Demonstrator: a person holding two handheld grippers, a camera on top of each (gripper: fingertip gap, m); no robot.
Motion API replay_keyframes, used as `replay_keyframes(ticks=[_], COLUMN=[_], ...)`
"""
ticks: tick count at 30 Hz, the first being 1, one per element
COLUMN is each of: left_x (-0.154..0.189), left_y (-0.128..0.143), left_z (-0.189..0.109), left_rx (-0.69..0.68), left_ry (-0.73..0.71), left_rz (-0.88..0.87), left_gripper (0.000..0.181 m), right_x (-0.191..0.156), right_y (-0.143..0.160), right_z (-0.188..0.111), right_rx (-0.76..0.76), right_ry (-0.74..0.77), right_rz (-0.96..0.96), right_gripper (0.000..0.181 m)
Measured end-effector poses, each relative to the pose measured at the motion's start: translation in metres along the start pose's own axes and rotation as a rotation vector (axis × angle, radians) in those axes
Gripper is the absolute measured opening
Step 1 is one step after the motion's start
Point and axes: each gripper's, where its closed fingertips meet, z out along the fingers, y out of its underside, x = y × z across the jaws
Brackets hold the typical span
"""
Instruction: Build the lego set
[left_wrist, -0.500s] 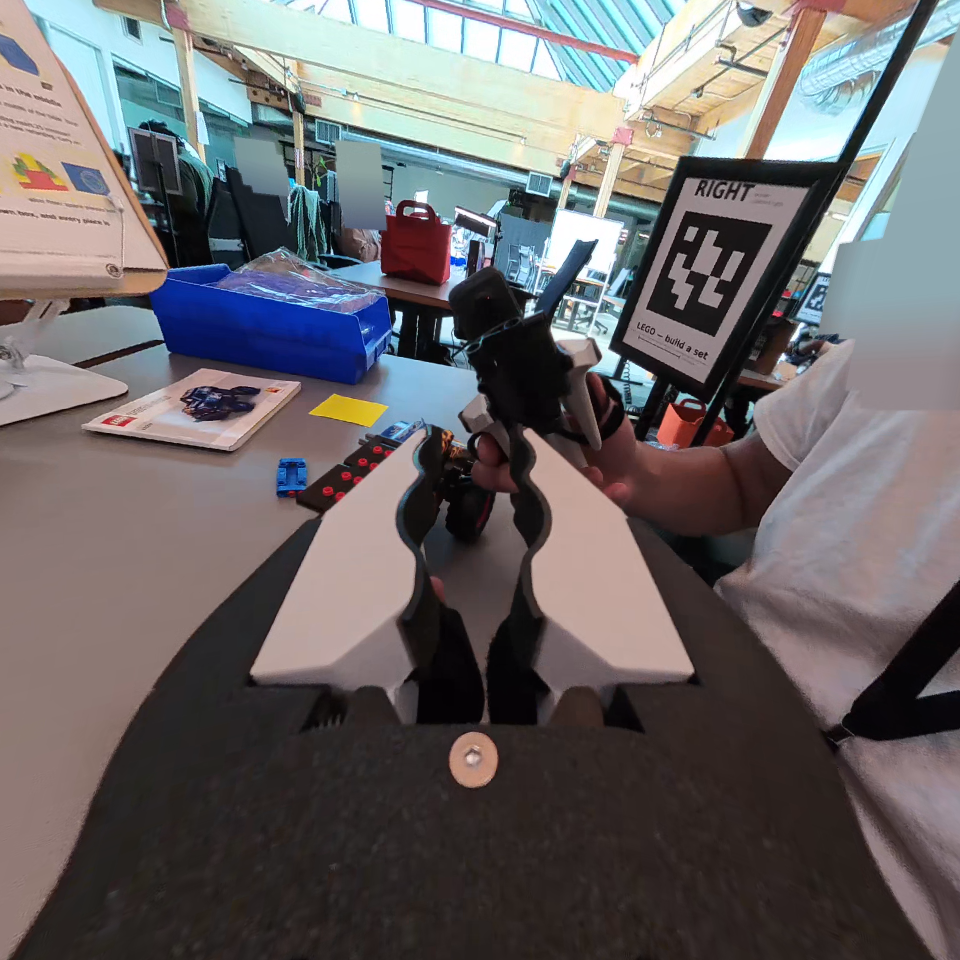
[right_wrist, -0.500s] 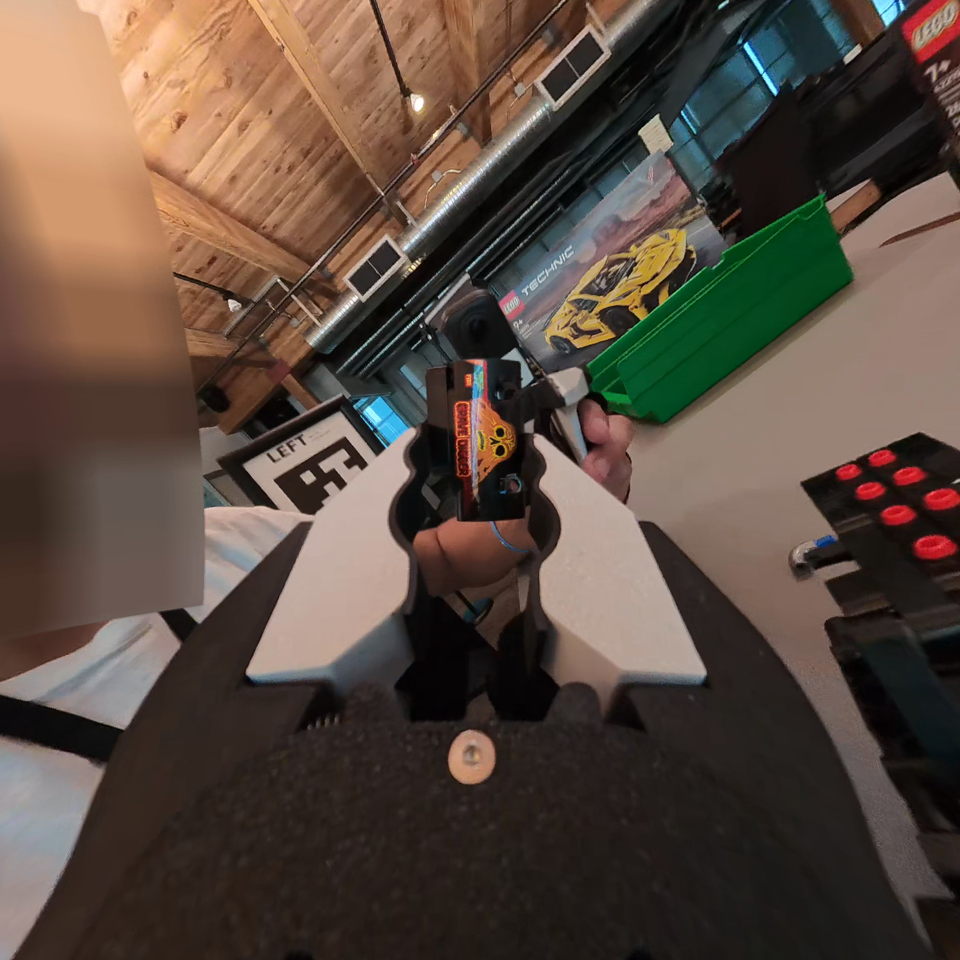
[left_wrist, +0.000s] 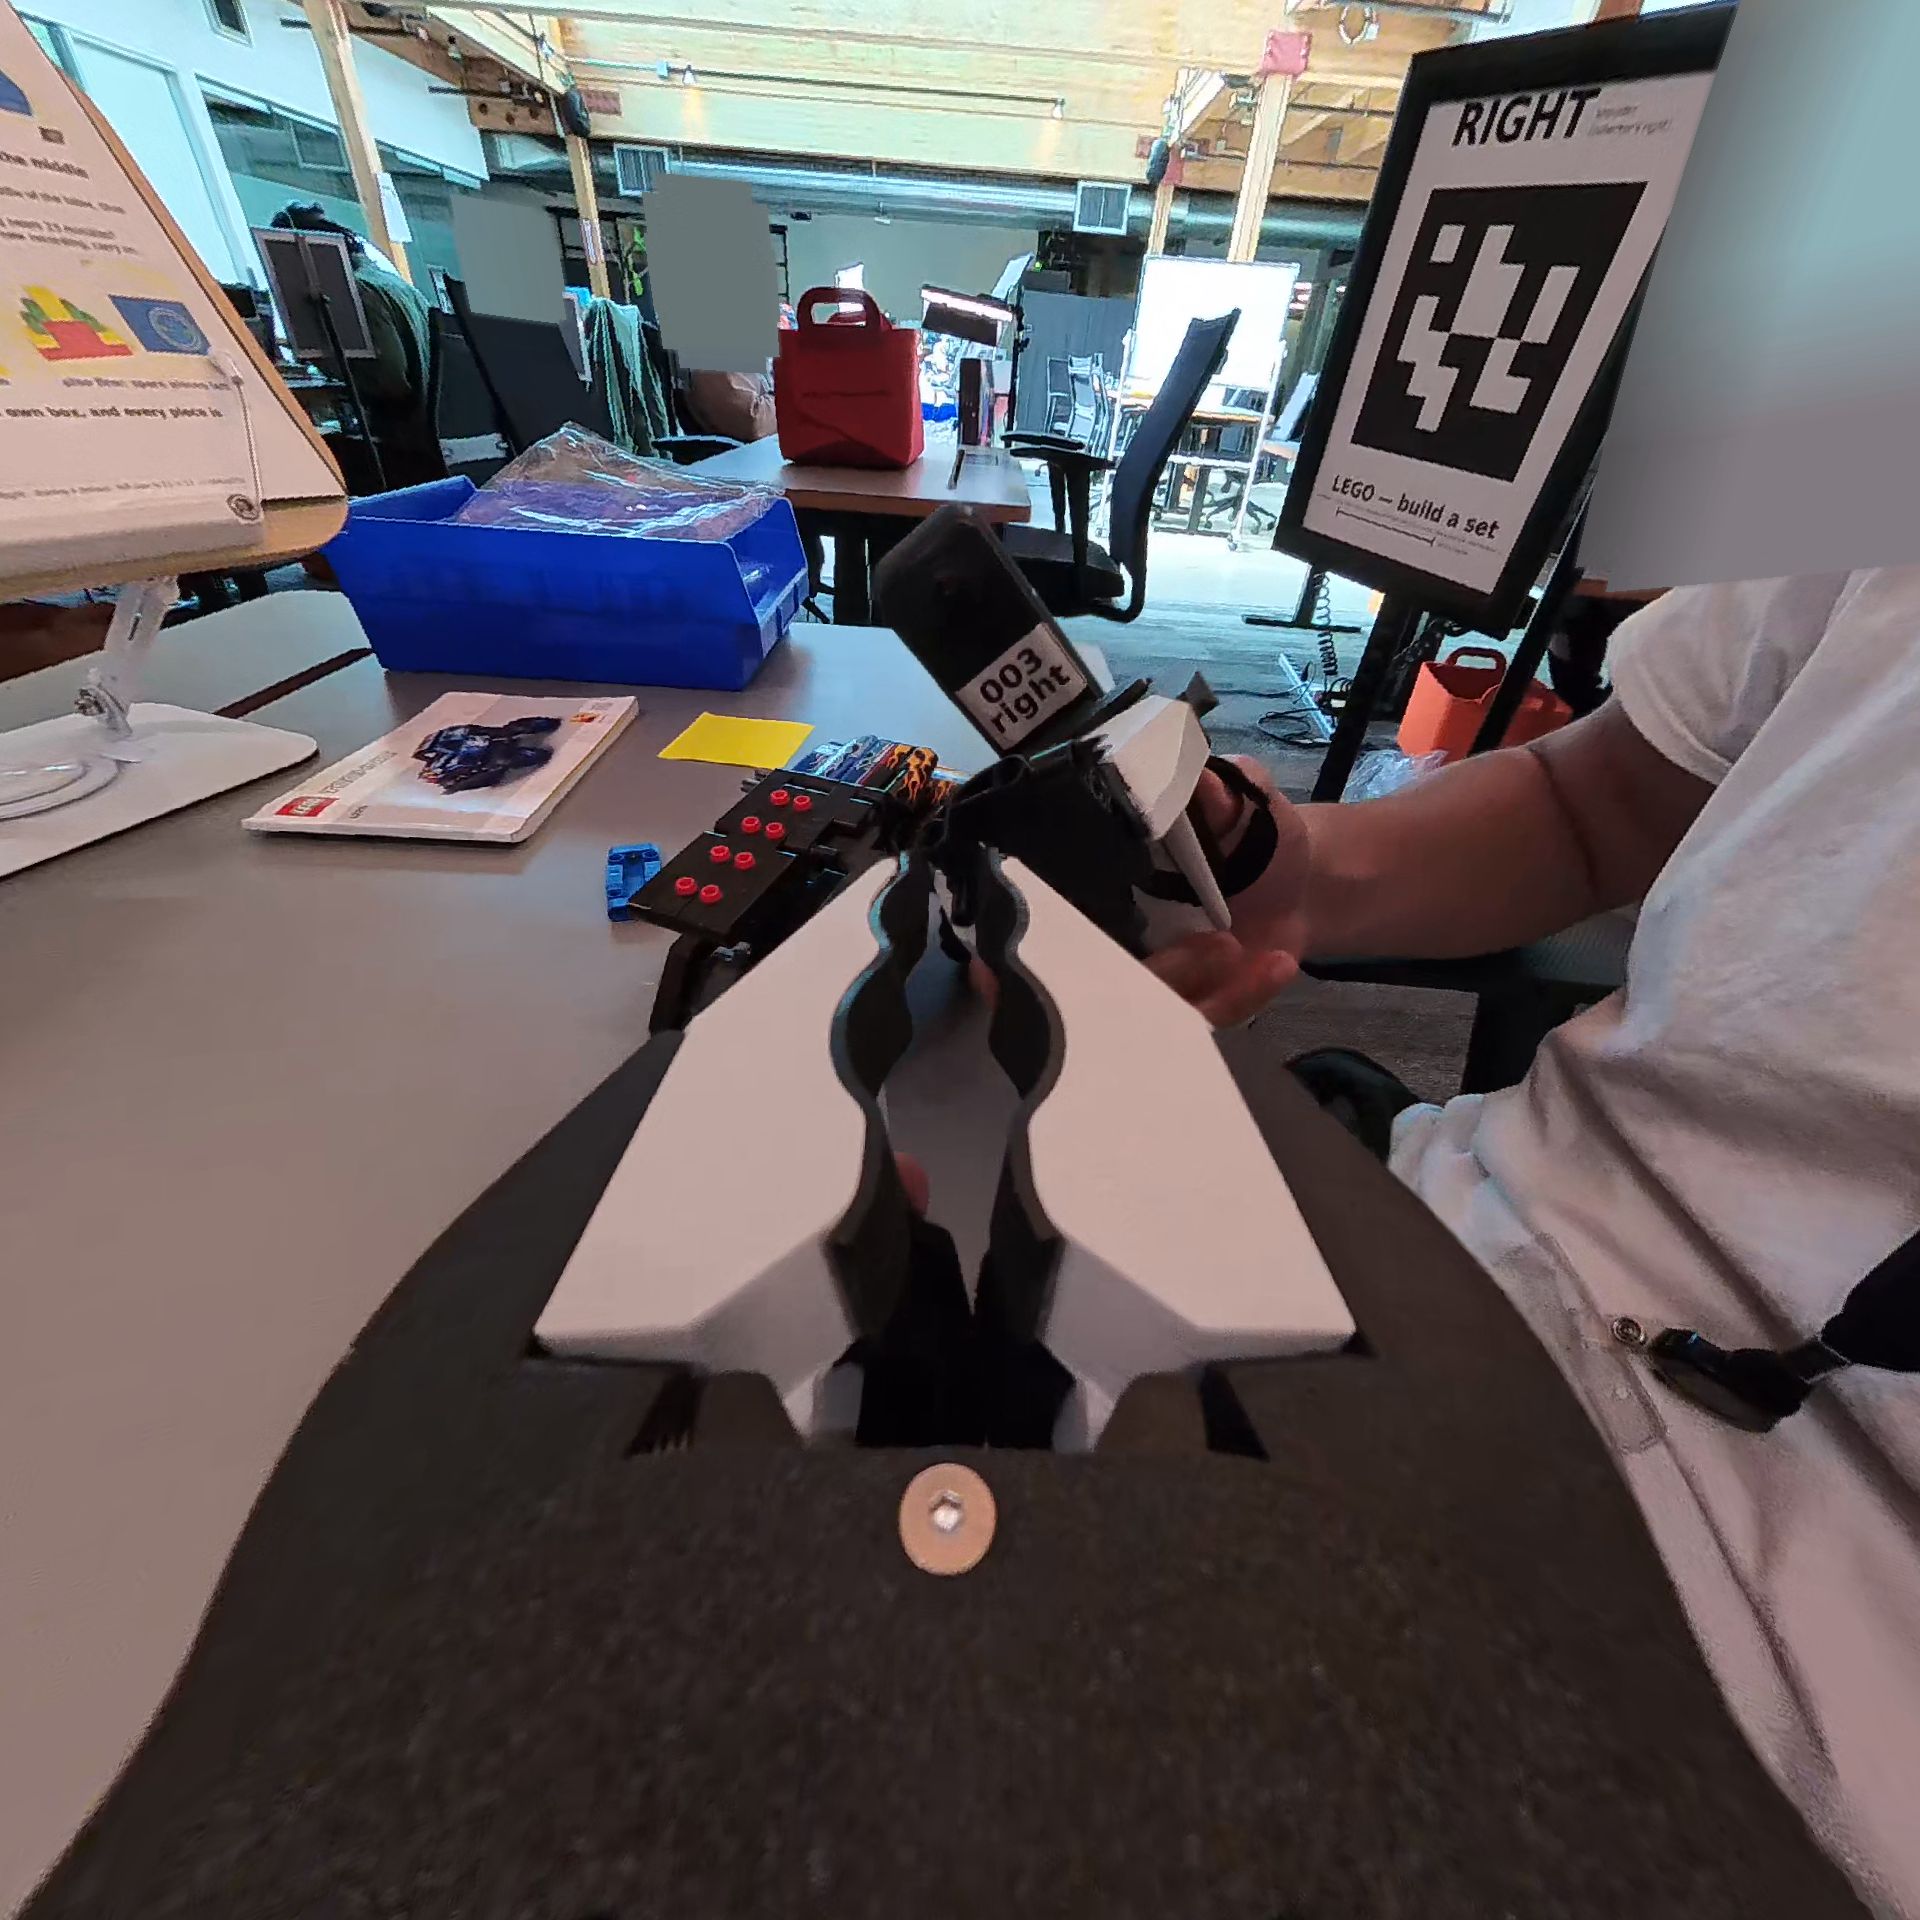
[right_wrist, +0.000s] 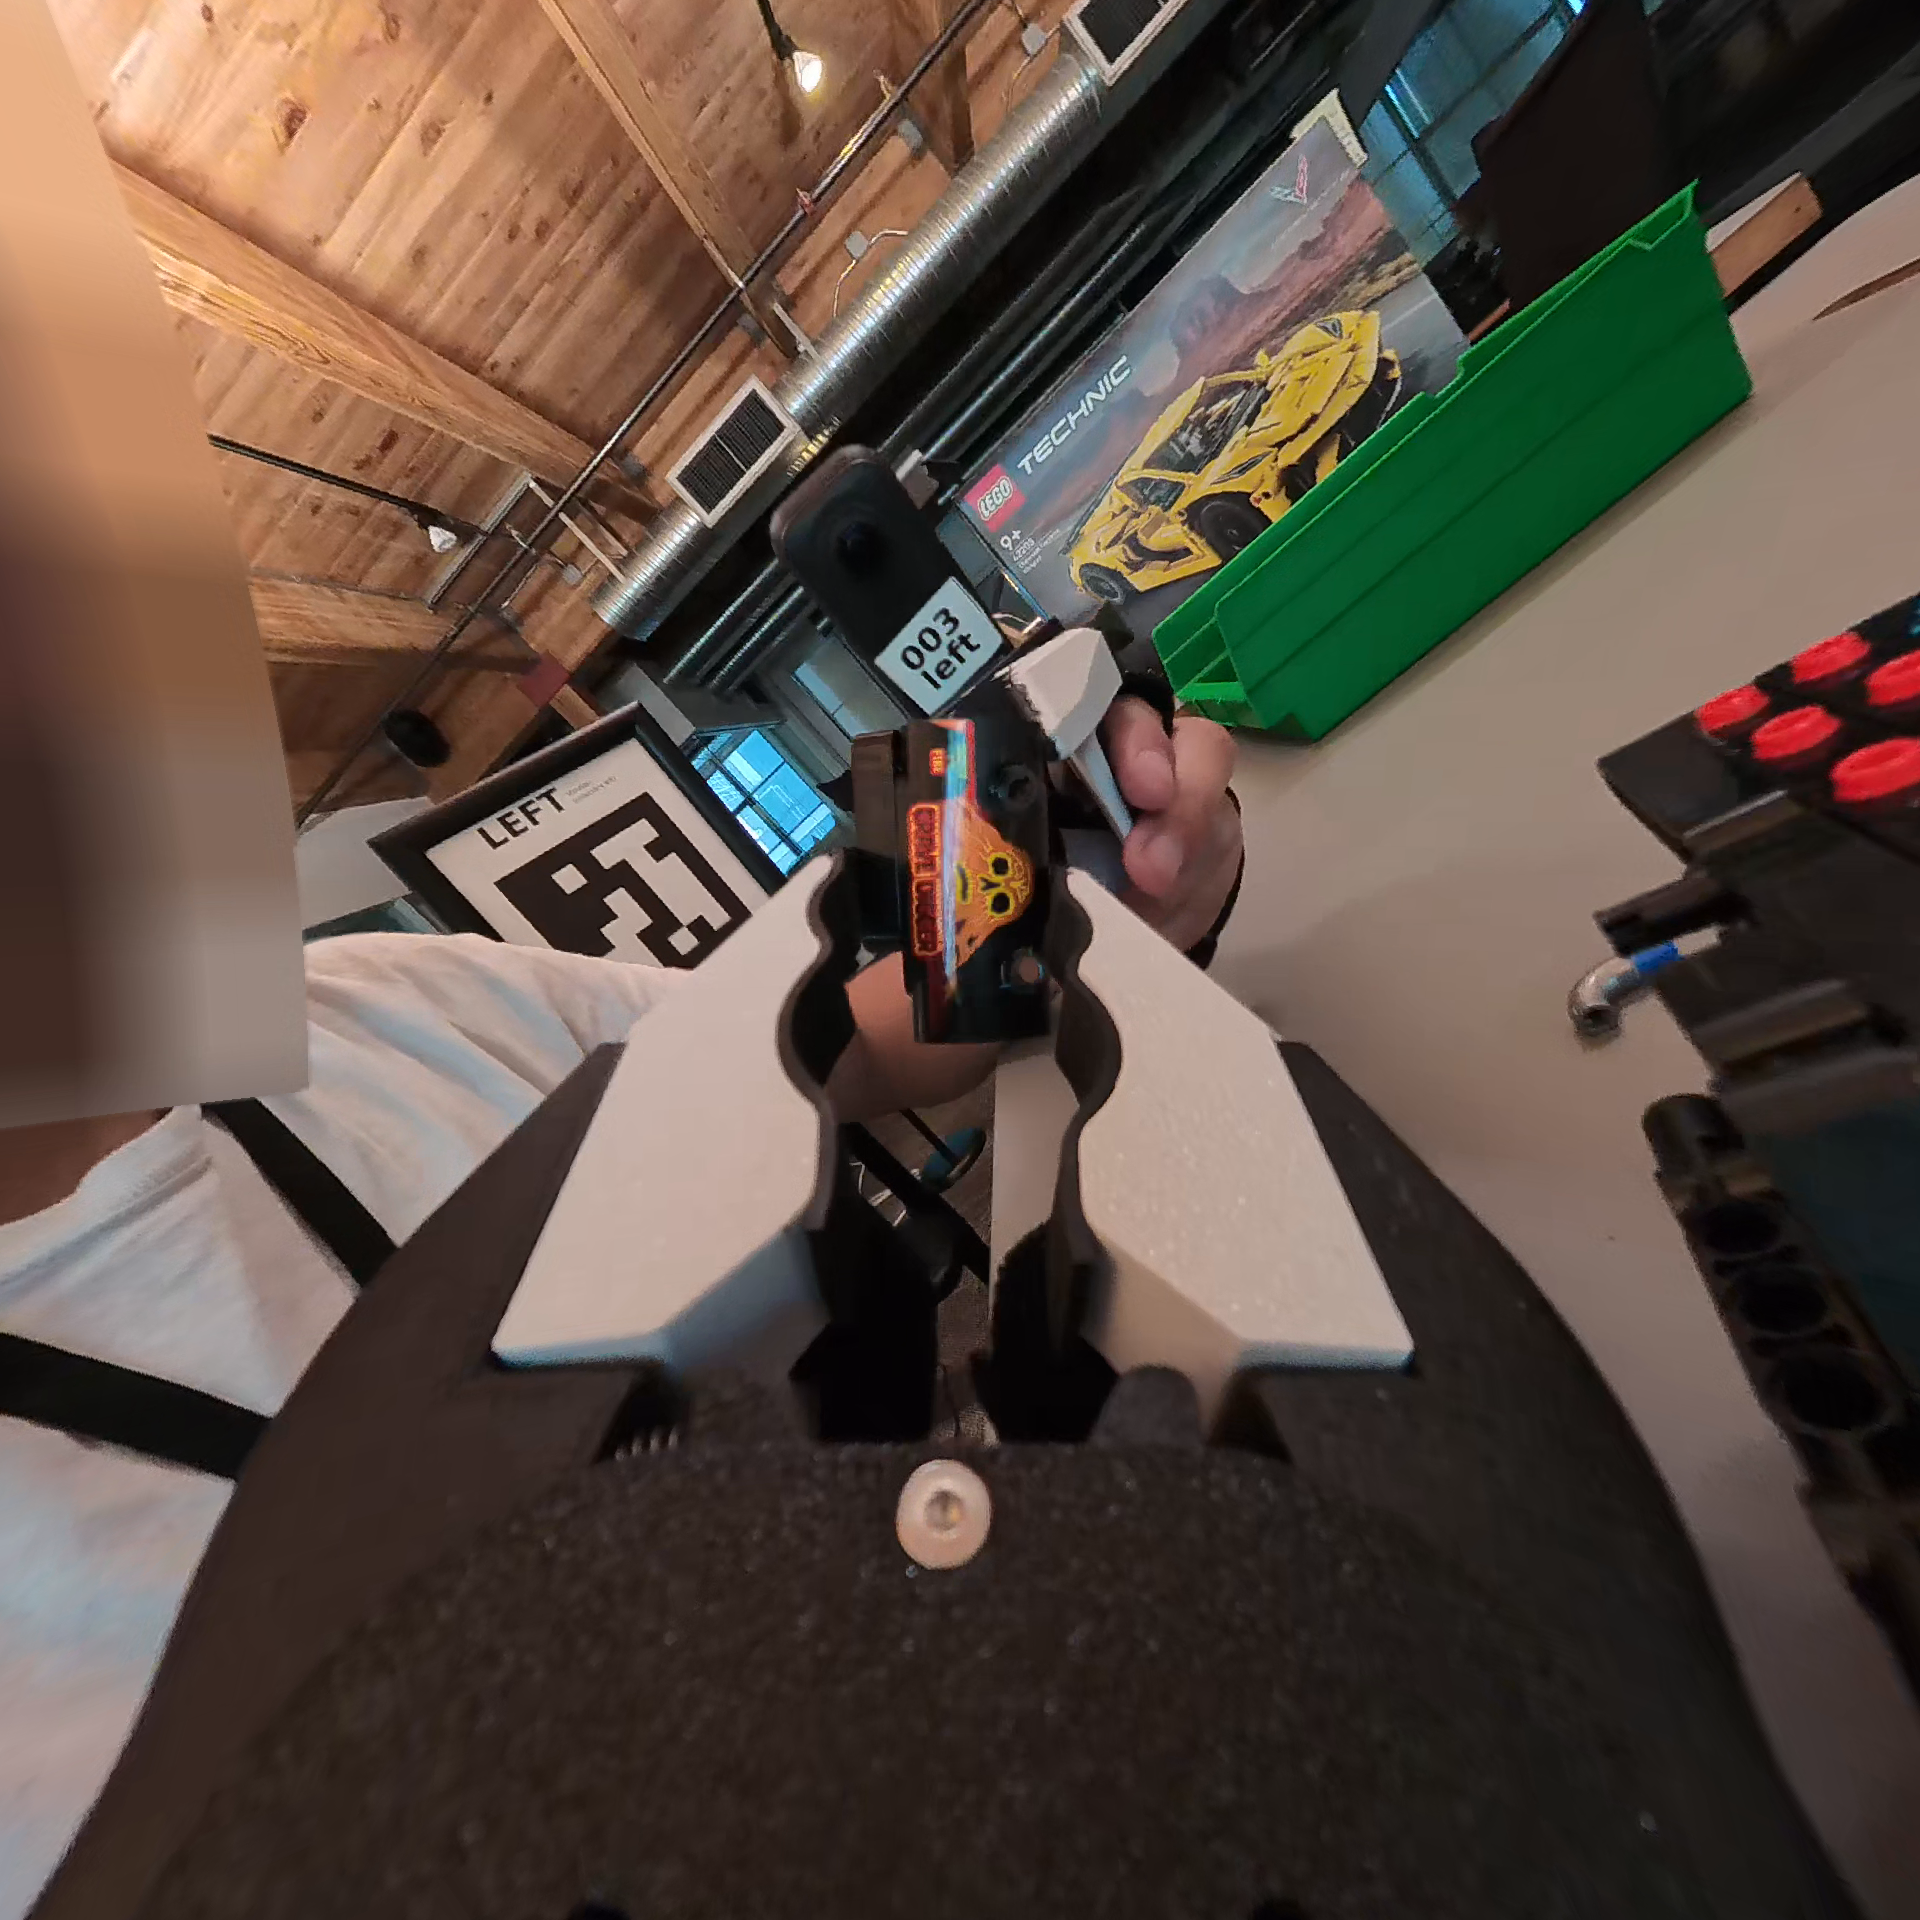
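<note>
I see a blue plastic bin (left_wrist: 561, 597) at ten o'clock, a printed instruction booklet (left_wrist: 447, 767) below it, a yellow paper square (left_wrist: 736, 740) beside, and a green plastic bin (right_wrist: 1455, 499) at two o'clock.

Bright daylight from skylights, sharp centre, wide-angle bending, blurred edges

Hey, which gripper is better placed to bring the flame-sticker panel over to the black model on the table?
Probably the right gripper: the panel sits between its fingertips, and the model lies close on its right. The left gripper faces it, and I cannot tell whether it holds anything.
</note>
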Motion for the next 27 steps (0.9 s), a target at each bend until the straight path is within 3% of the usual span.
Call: replay_keyframes(ticks=[19,27], left_x=[0.003,0.004], left_y=[0.012,0.015], left_z=[0.003,0.003], left_rx=[-0.056,-0.098], left_ry=[0.026,-0.036], left_rz=[0.022,0.225], left_gripper=[0.006,0.003], right_x=[0.000,-0.001], right_y=[0.001,0.007], right_z=[-0.003,-0.004], right_rx=[0.016,-0.051], right_ry=[-0.017,0.048], right_rz=[-0.005,-0.125], right_gripper=[0.035,0.036])
